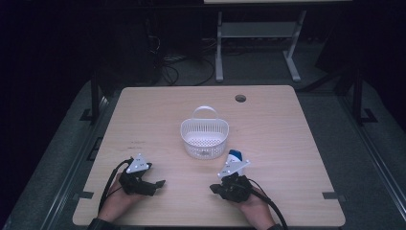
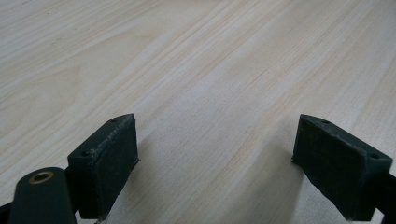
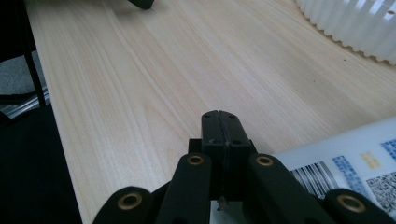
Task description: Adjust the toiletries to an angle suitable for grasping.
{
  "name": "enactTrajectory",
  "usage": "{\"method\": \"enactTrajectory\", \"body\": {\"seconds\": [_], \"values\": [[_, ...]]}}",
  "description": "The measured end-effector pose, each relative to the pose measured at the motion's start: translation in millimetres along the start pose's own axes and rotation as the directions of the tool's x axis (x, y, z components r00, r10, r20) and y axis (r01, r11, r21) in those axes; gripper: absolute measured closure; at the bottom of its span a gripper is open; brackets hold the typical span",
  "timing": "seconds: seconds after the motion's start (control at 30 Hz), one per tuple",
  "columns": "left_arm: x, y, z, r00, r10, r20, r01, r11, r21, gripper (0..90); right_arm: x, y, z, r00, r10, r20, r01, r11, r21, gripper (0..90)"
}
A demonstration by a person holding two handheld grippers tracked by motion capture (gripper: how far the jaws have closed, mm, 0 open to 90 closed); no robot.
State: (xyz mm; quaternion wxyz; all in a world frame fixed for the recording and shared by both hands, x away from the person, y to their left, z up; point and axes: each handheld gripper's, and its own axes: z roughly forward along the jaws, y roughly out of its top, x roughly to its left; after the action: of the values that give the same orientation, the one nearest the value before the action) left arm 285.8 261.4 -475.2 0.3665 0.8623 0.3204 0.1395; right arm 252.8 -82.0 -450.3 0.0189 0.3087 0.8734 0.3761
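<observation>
We are seeing the barcode on the white tube in the right gripper view, lying beside our right gripper, pressed together empty. Left gripper is resting spread over the wooden table, near the basket; dark room beyond.

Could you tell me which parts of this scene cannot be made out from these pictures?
- White tube with blue cap: in the high view the right tool and its grey plate cover most of it.
- Tube label: in the right gripper view it is cut off by the frame edge, and its print is too blurred to read.
- White basket: its far inner wall is too small to check.
- Room behind the table: too dark.
</observation>
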Motion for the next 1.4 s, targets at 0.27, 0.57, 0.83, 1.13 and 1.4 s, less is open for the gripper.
{"method": "enactTrajectory", "body": {"seconds": [0.27, 0.57, 0.83, 1.13, 1.4], "values": [[0.0, 0.0, 0.0, 1.0000, 0.000, 0.000, 0.000, 1.0000, 0.000, 12.8, -2.5, -6.2, -5.7, 0.9998, 0.015, 0.010, -0.015, 1.000, 0.009, 89.6], [0.0, 0.1, -0.1, 1.0000, 0.000, 0.000, 0.000, 1.0000, 0.001, 12.9, -4.8, -14.7, -15.7, 0.9994, 0.027, 0.023, -0.027, 1.000, 0.015, 89.6], [-0.1, 0.0, 0.0, 1.0000, -0.001, 0.000, 0.001, 1.0000, 0.000, 12.9, -12.6, -30.8, -33.4, 0.9973, 0.047, 0.056, -0.049, 0.999, 0.019, 89.6], [0.0, 0.0, 0.0, 1.0000, 0.000, 0.000, 0.000, 1.0000, 0.000, 12.9, -20.7, -43.9, -48.4, 0.9939, 0.073, 0.083, -0.074, 0.997, 0.018, 89.7], [-0.1, 0.0, 0.0, 1.0000, -0.001, 0.000, 0.001, 1.0000, 0.000, 12.9, -28.4, -53.8, -59.5, 0.9891, 0.100, 0.108, -0.102, 0.995, 0.014, 89.6]]}}
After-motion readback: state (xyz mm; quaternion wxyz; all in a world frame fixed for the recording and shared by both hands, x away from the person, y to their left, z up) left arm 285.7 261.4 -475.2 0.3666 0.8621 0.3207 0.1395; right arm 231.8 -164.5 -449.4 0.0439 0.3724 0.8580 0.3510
